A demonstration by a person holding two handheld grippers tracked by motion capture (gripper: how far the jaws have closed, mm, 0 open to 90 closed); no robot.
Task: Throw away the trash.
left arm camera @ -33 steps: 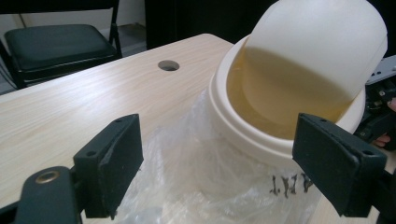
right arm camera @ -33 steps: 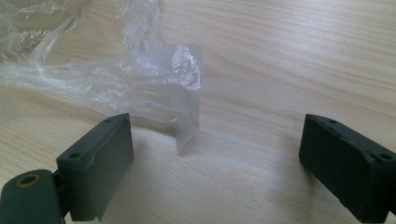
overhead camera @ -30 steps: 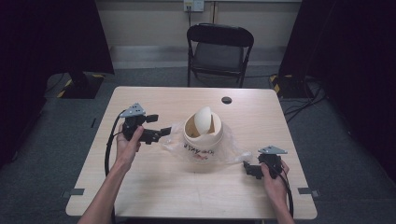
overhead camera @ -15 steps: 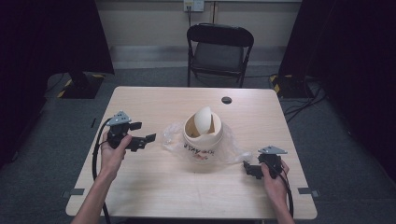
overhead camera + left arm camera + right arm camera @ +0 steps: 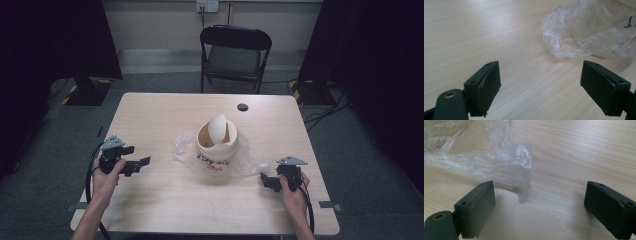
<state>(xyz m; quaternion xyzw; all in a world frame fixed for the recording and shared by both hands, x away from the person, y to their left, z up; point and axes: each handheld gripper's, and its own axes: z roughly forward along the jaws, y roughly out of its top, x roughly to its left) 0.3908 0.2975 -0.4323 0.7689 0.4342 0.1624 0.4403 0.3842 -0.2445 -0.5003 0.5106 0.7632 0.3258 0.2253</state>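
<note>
Your right gripper (image 5: 268,181) sits low at the near right of the cream bin (image 5: 217,146), held by your right hand (image 5: 292,189), with its jaws spread wide and nothing between them; in the right gripper view (image 5: 540,202) a flap of the clear plastic bag (image 5: 499,162) stands on the table (image 5: 586,152) just ahead of the left jaw, not touching either pad. Your left gripper (image 5: 136,165) is at the near left of the bin, gripped by your left hand (image 5: 106,176), pointing toward the bin; its jaws are also parted and empty, as the left gripper view (image 5: 540,85) shows bare wood between the pads. Ahead of that gripper, the crumpled edge of the bag (image 5: 584,30) lies on the wood, well short of the jaws. The bin stands upright near the middle of the table (image 5: 165,110), its swing lid tilted up, with black writing on its side; the bag (image 5: 186,146) is spread beneath and around its base, reaching out on both sides. Beyond the bin, a small dark hole (image 5: 242,107) marks the tabletop, and past the table's far edge stands a black folding chair (image 5: 235,55).
</note>
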